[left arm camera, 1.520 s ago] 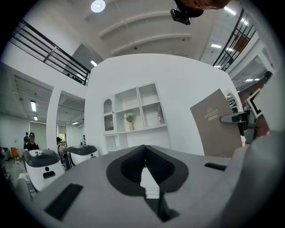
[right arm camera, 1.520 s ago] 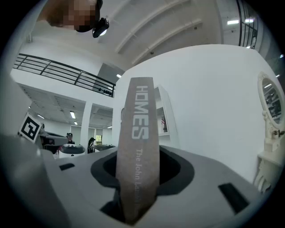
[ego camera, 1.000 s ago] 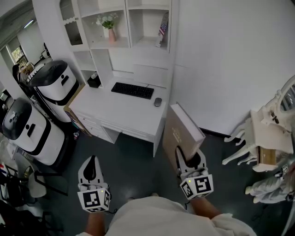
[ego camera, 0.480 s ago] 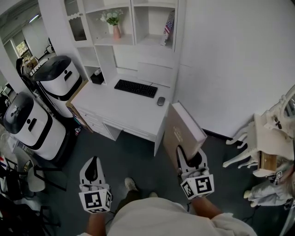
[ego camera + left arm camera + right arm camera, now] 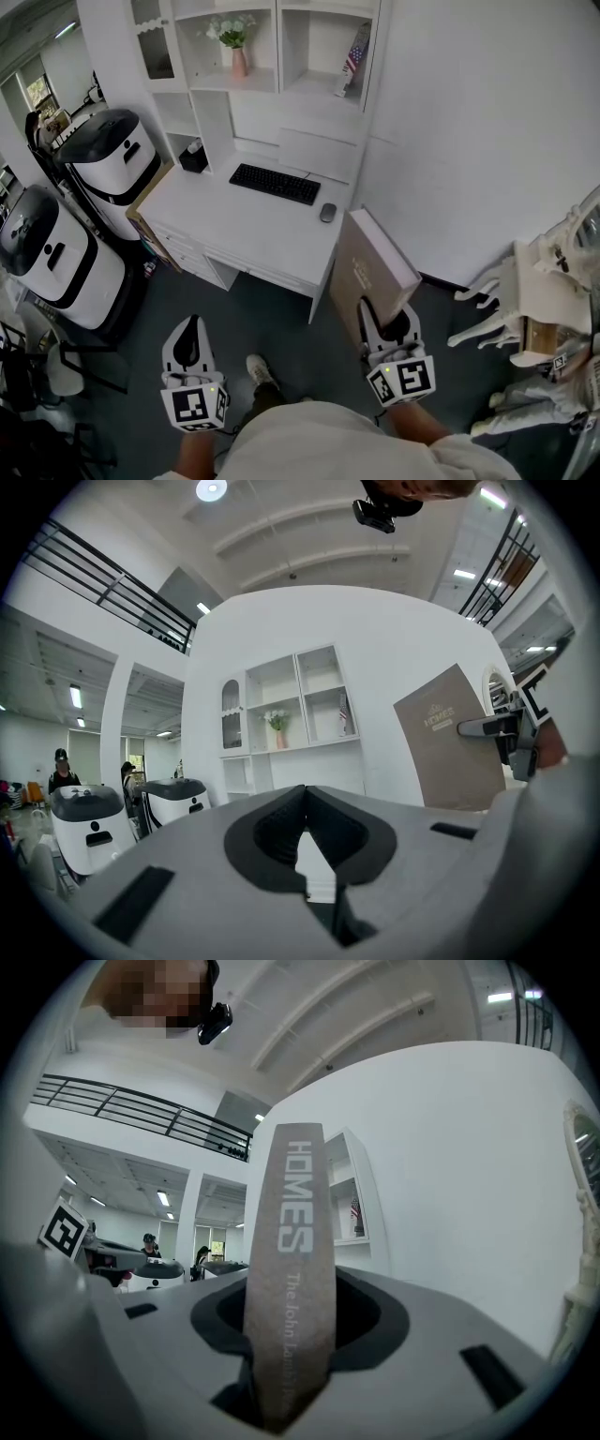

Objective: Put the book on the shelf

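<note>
At right gripper (image 5: pixel 391 325): jaws clamped on the brown book (image 5: pixel 362 276), held upright.
At left gripper (image 5: pixel 191 325): jaws together, nothing held.
Ahead: white shelf (image 5: pixel 281 117) above desk (image 5: pixel 246 221).

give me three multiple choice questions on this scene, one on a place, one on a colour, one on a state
1. The right tongs are: A open and empty; B shut on the book; C out of view.
2. The vase is: A blue; B black; C pink.
3. The keyboard lies: A on the desk; B under the book; C beside the vase.
Answers: 1 B, the book's spine sits clamped between the jaws. 2 C, it shows pink in the head view. 3 A, it rests flat on the white top.
</note>
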{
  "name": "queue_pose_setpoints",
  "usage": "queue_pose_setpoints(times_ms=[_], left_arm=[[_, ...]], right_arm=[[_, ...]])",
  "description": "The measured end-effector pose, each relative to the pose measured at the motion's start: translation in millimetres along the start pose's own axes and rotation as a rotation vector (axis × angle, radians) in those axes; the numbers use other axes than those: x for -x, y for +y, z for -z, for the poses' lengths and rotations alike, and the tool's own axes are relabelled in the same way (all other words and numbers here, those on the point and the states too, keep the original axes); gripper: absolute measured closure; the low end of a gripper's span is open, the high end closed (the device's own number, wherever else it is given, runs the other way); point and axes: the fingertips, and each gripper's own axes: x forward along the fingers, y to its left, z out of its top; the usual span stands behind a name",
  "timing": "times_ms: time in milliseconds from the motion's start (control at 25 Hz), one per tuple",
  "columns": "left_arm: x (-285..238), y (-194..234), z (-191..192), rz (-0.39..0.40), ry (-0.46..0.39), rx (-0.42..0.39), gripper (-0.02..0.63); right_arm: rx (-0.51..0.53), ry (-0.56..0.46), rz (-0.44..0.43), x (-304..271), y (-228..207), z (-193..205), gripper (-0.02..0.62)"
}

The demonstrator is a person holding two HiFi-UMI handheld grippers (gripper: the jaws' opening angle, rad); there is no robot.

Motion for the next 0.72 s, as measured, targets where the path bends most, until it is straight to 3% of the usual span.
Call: queue_pose_setpoints(times_ms=[720], left_arm=[[-134,93,5,0.057,-0.029,0.000,0.604]], right_arm=[[0.022,-0.006,0.072,-138,19,7,0.417]])
